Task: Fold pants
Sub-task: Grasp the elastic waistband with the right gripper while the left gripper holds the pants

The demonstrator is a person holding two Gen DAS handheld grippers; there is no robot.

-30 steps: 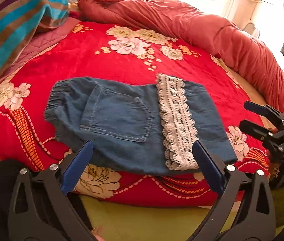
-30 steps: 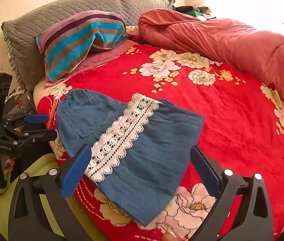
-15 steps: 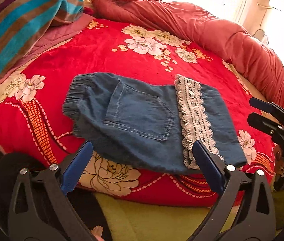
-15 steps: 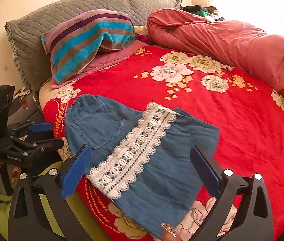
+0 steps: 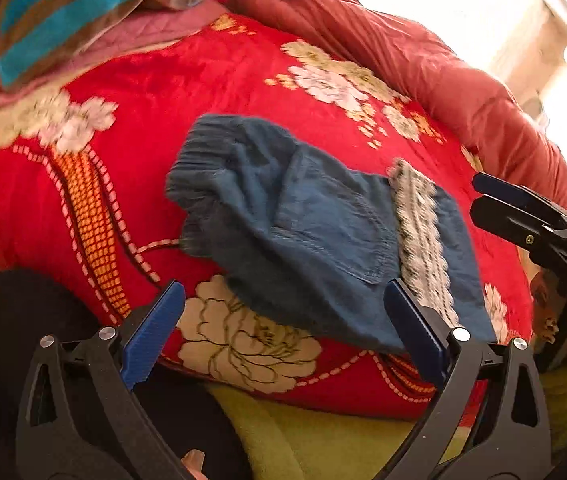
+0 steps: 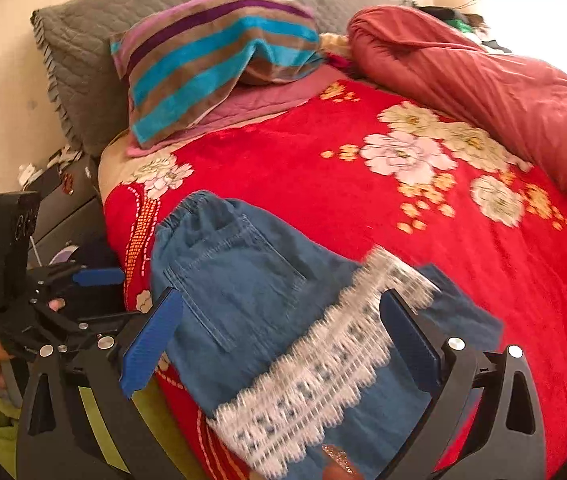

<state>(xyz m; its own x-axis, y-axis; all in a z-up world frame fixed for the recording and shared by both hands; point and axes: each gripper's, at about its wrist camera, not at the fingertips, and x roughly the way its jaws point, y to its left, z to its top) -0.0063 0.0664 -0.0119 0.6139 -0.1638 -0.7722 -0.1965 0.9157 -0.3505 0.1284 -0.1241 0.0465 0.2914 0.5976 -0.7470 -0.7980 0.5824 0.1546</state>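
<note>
Blue denim pants (image 5: 307, 232) with a white lace band (image 5: 419, 232) lie folded on the red floral bedspread (image 5: 187, 80) near its front edge. They also show in the right wrist view (image 6: 251, 296), lace band (image 6: 323, 364) toward me. My left gripper (image 5: 283, 332) is open and empty, just short of the pants' near edge. My right gripper (image 6: 279, 340) is open and empty, its fingers over the pants' near end. Each gripper shows in the other's view: the right one (image 5: 523, 216), the left one (image 6: 83, 284).
A striped pillow (image 6: 211, 56) and a grey quilted pillow (image 6: 131, 20) lie at the head of the bed. A rolled red duvet (image 6: 483, 84) runs along the far side. A dark bedside stand (image 6: 63, 204) stands at the left. Green cloth (image 5: 343, 444) lies below the bed's edge.
Both grippers have moved closer to the pants and swung left, so the pants look larger and shifted right. Both stay open. The pants have not moved.
</note>
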